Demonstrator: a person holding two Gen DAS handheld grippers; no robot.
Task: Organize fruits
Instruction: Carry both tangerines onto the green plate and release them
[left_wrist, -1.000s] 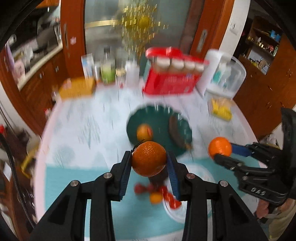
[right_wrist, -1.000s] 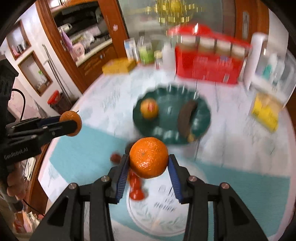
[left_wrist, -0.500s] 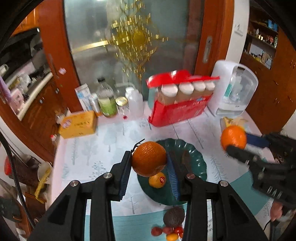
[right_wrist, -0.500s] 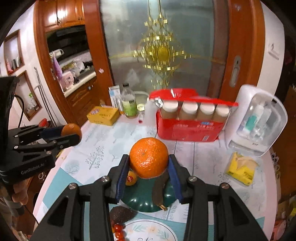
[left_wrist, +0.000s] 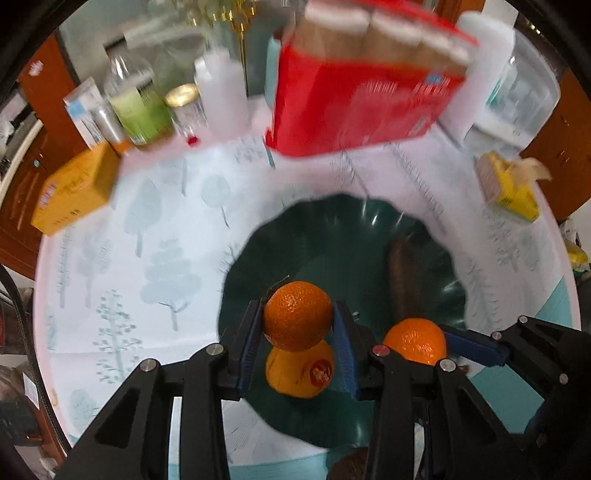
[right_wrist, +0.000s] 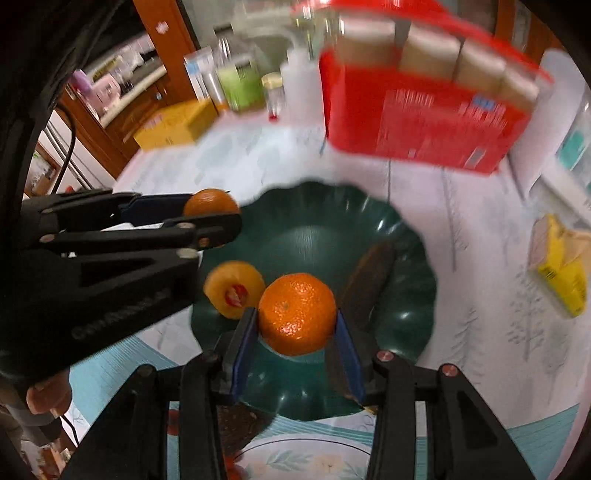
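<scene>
My left gripper (left_wrist: 297, 345) is shut on an orange (left_wrist: 297, 319) and holds it over the near left part of a dark green scalloped plate (left_wrist: 332, 243). My right gripper (right_wrist: 295, 343) is shut on a second orange (right_wrist: 297, 313) over the same plate (right_wrist: 332, 221). The right gripper's orange also shows in the left wrist view (left_wrist: 415, 340); the left gripper's orange shows in the right wrist view (right_wrist: 210, 201). On the plate lie a yellow-orange fruit with a red sticker (left_wrist: 300, 373) (right_wrist: 234, 290) and a dark brown banana (left_wrist: 404, 280) (right_wrist: 367, 284).
A red carton of jars (left_wrist: 362, 92) stands behind the plate, with bottles (left_wrist: 142, 107), a yellow box (left_wrist: 75, 188) at left and a yellow packet (left_wrist: 511, 184) at right. A white plate (right_wrist: 295, 458) with a dark avocado (right_wrist: 236, 424) and small red fruits lies nearest me.
Both grippers have moved forward and down with their oranges, from high above the table to just over the green plate, and now sit close side by side.
</scene>
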